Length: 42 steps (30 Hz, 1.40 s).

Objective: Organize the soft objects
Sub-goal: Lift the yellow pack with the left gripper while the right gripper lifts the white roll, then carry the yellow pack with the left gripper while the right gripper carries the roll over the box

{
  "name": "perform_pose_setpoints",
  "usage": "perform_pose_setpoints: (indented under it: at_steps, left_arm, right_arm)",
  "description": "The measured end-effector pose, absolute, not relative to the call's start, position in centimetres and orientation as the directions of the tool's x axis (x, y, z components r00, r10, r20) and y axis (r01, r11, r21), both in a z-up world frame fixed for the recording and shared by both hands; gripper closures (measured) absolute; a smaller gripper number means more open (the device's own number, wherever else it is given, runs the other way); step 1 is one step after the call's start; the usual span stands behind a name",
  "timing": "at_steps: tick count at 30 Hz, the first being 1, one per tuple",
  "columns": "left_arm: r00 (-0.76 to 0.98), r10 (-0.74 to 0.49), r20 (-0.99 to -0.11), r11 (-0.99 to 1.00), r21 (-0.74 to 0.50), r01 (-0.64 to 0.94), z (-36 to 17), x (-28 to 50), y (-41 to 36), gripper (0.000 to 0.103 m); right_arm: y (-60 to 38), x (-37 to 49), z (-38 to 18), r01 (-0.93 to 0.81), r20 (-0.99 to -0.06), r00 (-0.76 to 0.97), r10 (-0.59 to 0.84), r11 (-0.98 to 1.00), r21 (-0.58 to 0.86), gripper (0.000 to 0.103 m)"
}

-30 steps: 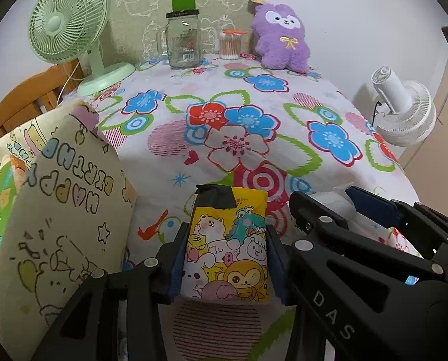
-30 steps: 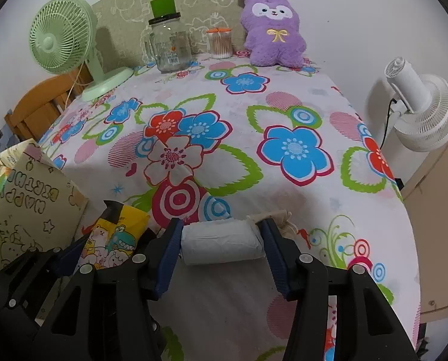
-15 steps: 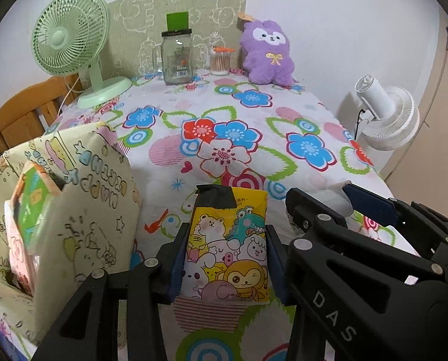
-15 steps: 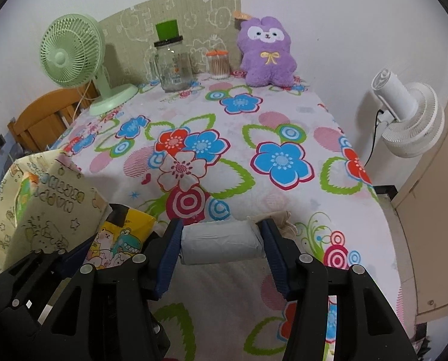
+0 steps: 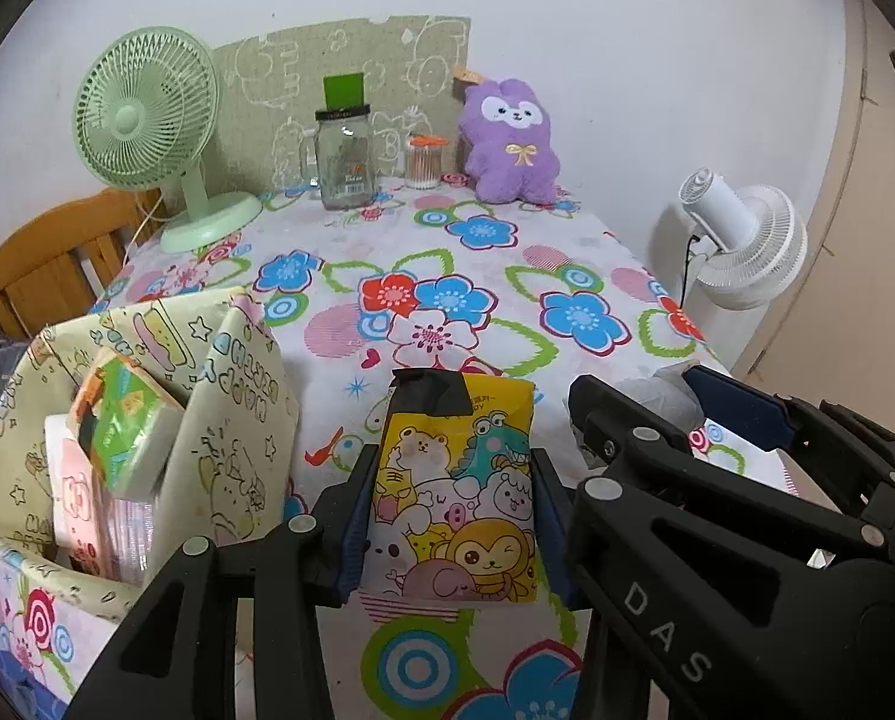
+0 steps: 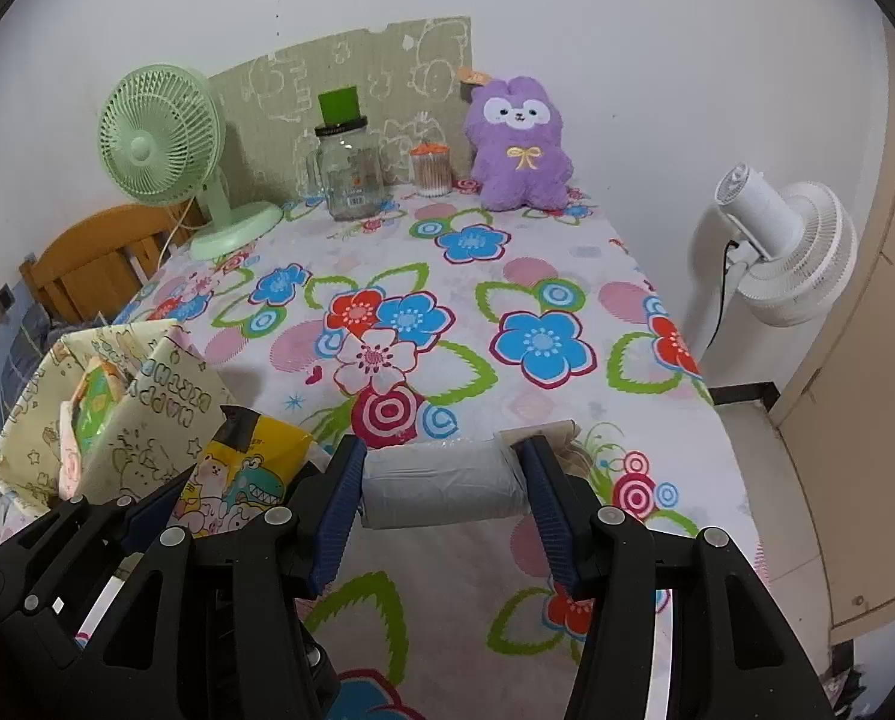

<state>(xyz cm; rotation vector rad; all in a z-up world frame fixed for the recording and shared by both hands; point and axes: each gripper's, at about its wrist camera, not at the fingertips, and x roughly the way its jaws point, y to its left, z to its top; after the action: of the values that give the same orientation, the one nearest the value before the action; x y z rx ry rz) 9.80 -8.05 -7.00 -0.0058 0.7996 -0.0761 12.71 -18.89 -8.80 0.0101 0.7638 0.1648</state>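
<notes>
- Left wrist view: the left gripper (image 5: 453, 516) was clamped on a yellow cartoon pack (image 5: 456, 492), one blue pad against each side edge.
- The pack was held upright above the near edge of the table (image 5: 567, 276), which carried a flowered cloth.
- To its left stood an open gift bag (image 5: 231, 420) printed with upside-down lettering; a green pack (image 5: 126, 426) and a pink pack (image 5: 75, 498) sat inside it.
- The right gripper (image 5: 633, 402) showed at the right, with a white bundle between its fingers.
- At the far edge stood a green fan (image 5: 147, 120), a jar (image 5: 345, 159), a swab pot (image 5: 426, 162) and a purple plush (image 5: 513, 141).
- A white fan (image 5: 741, 246) stood beyond the table's right side.
- Right wrist view: the right gripper (image 6: 441, 486) was closed on a white roll (image 6: 441, 483), gripping it by both ends.
- The roll lay crosswise above the near edge of the table (image 6: 507, 276).
- The yellow pack (image 6: 240, 474) was just left of the roll, beside the bag (image 6: 147, 414).
- The plush (image 6: 522, 144) sat against the far wall.
</notes>
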Motion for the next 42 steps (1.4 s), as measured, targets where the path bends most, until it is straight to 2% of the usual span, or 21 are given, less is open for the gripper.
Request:
perform_pose_setpoints:
  at_steps: [29, 42]
  left_arm:
    - [0.769, -0.144, -0.623, 0.985, -0.019, 0.169, -0.9, 5.0, -8.2, 0.054]
    - [0.787, -0.149, -0.599, 0.984, -0.011, 0.178, 0.5, 4.1, -7.0, 0.054]
  right_arm:
    - [-19.2, 6.6, -2.3, -0.1, -0.571, 0.813, 0.11, 0.994, 0.049, 0.046]
    - [-17.8, 5.3, -0.7, -0.101, -0.549, 0.828, 0.109, 0.994, 0.045, 0.046]
